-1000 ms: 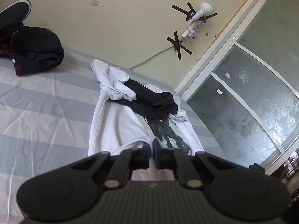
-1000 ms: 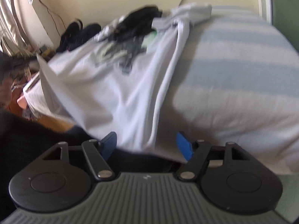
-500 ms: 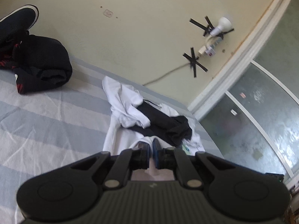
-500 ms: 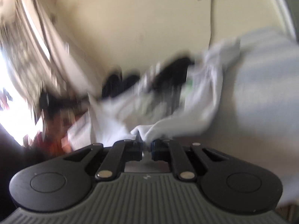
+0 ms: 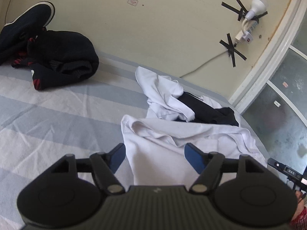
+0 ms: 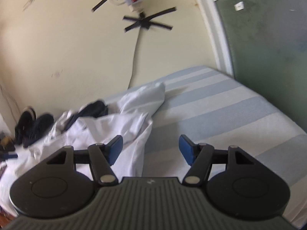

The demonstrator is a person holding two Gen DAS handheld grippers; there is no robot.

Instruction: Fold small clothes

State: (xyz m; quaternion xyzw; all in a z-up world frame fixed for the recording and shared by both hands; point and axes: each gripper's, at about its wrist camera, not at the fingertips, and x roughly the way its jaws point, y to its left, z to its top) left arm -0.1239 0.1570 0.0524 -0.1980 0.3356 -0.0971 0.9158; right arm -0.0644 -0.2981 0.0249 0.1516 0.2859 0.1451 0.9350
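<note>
Jaws apart, white shirt (image 5: 165,145) rumpled, half-folded

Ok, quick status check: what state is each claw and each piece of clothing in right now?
Left claw: open, holding nothing, over the white shirt.
Right claw: open, holding nothing, at the shirt's edge.
White shirt: lying on the bed, rumpled, one part laid over itself.
Black garment: crumpled on the shirt's far end.
Dark clothes pile: bunched near the wall.

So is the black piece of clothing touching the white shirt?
Touching. The left wrist view shows the black garment lying right on the white shirt, with a white fold draped over its edge.
</note>
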